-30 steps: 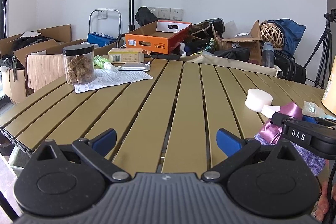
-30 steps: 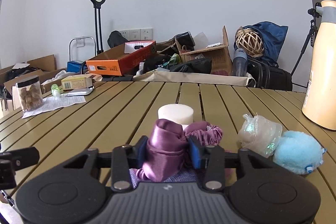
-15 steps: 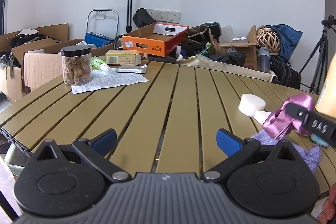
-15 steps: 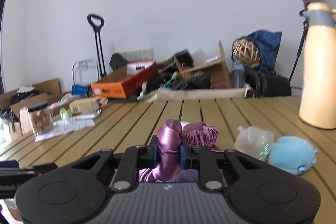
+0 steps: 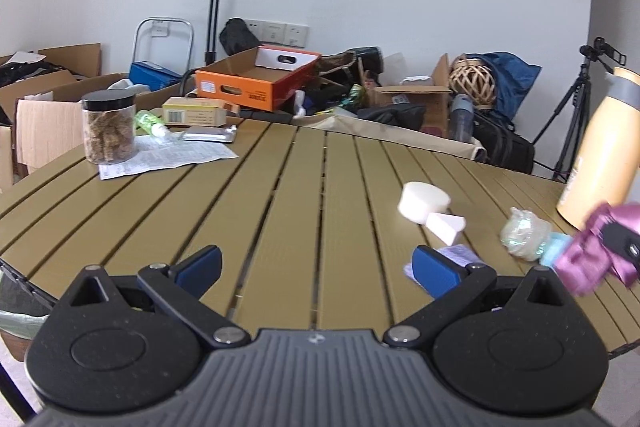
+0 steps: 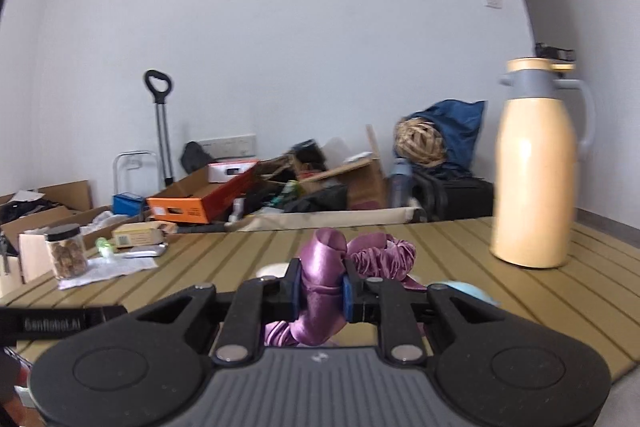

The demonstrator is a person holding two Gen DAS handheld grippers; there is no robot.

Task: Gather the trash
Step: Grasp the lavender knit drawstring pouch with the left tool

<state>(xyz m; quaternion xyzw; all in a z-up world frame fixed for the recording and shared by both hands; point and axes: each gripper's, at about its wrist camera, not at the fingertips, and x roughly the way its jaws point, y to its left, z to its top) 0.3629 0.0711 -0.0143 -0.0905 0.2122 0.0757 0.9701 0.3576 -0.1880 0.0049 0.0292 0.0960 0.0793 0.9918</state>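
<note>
My right gripper (image 6: 322,293) is shut on a purple satin scrunchie (image 6: 324,279) and holds it lifted above the slatted table (image 6: 440,243). The scrunchie also shows at the right edge of the left wrist view (image 5: 592,255). My left gripper (image 5: 316,267) is open and empty, low over the table's near edge. On the table lie a white foam disc (image 5: 424,202), a white wedge (image 5: 446,227), a purple cloth piece (image 5: 458,255), a crumpled clear wrapper (image 5: 524,233) and a light blue fluffy item (image 5: 556,245).
A cream thermos jug (image 6: 532,171) stands at the table's right. A jar of snacks (image 5: 108,127), a printed sheet (image 5: 168,157), a green bottle (image 5: 150,121), a carton (image 5: 198,111) and a foil pack (image 5: 208,135) sit at the far left. Boxes and bags crowd the floor behind.
My right gripper has risen and moved right with the scrunchie, lifting it clear of the table. The purple cloth piece stays on the table. My left gripper stays open in place.
</note>
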